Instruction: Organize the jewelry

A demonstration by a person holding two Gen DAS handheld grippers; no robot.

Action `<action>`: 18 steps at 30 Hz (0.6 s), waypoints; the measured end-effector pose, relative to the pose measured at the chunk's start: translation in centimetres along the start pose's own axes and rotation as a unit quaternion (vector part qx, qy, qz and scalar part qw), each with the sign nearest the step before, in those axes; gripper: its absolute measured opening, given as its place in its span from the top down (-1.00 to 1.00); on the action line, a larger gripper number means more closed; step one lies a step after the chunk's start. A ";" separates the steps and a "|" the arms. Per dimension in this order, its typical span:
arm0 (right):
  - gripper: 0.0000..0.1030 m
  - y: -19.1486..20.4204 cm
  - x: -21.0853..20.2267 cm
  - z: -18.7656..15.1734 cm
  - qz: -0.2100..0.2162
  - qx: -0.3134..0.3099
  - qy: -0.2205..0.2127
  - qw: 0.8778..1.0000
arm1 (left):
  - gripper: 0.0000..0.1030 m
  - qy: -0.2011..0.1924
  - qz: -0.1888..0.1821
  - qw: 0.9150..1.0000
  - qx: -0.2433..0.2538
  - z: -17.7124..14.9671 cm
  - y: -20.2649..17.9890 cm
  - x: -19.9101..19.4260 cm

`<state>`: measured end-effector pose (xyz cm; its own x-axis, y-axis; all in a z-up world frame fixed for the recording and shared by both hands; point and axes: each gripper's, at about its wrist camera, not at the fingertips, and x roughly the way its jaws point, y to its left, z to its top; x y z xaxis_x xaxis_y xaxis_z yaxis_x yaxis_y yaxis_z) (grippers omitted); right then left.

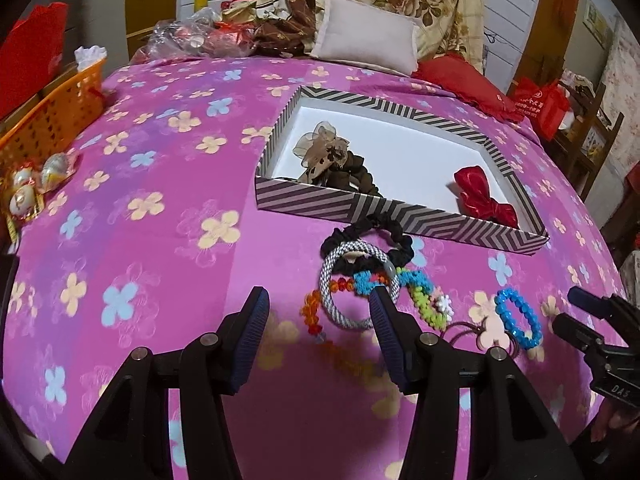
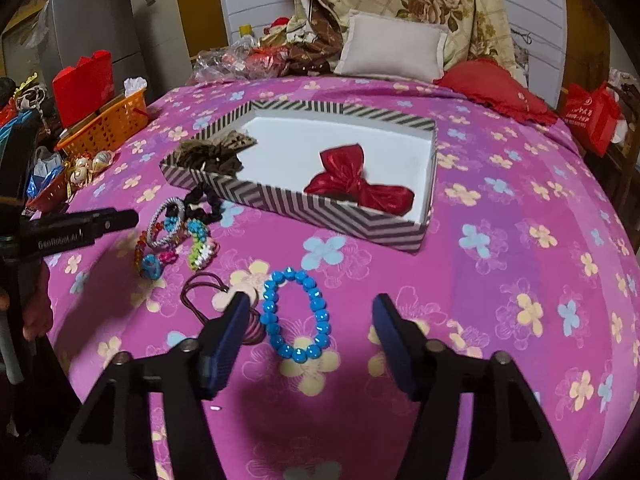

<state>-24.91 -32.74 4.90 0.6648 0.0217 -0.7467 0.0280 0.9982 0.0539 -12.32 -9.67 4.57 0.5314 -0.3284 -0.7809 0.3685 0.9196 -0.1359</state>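
Sitting on the pink flowered bedspread (image 2: 500, 240), the striped shallow box (image 2: 320, 204) holds two pieces: a brown scrunchie with a sheer bow (image 1: 332, 160) at its left end and a red satin bow (image 2: 360, 184) toward its right, with bare white floor between them. An orange basket (image 2: 108, 128) stands at the bed's left edge, white tissue poking out of it.

Outside the box, just in front of its near wall, lies a tangled cluster: one black scrunchie (image 1: 380, 232), one grey-and-white woven hair tie (image 1: 348, 284), one multicoloured beaded strand (image 1: 408, 288) and one thin brown elastic (image 2: 200, 292). One blue beaded bracelet (image 2: 296, 316) lies apart, to the cluster's right.

The left gripper (image 1: 318, 312) hangs with jaws spread wide, empty, its right finger over the woven tie. The right gripper (image 2: 310, 320) is likewise spread and empty, straddling the blue bracelet. Right of the box and bracelet the bedspread runs bare to the bed's edge.
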 end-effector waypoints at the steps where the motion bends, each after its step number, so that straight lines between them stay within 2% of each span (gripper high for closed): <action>1: -0.02 0.0 0.3 0.0 0.003 0.000 0.005 1.000 | 0.25 0.004 0.001 1.000 0.000 0.1 0.1 0.3; 2: 0.09 0.0 0.6 -0.1 0.007 -0.001 0.010 1.000 | 0.25 0.007 -0.001 1.000 0.000 0.2 0.2 0.5; 3: 0.12 -0.1 0.8 -0.1 0.009 -0.002 0.013 1.000 | 0.25 0.009 -0.003 1.000 0.001 0.3 0.2 0.7; 10: 0.20 0.2 2.5 0.3 -0.014 -0.026 0.025 0.999 | 0.25 0.021 -0.005 1.000 0.001 0.7 0.7 1.6; 13: 0.30 0.4 3.6 0.5 -0.027 -0.043 0.041 0.998 | 0.25 0.027 -0.001 1.000 0.008 0.8 0.7 2.1; 15: 0.39 0.4 4.3 0.5 -0.024 -0.048 0.055 0.997 | 0.25 0.033 -0.004 0.999 0.015 0.9 0.5 2.5; 18: 0.39 0.6 4.9 0.5 -0.028 -0.058 0.059 0.996 | 0.25 0.037 -0.006 0.999 0.019 1.2 0.2 2.9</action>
<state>-21.21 -32.02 1.59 0.5723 -0.0349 -0.8193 -0.0288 0.9976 -0.0627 -9.81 -10.66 2.97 0.4693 -0.3206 -0.8228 0.4034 0.9067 -0.1232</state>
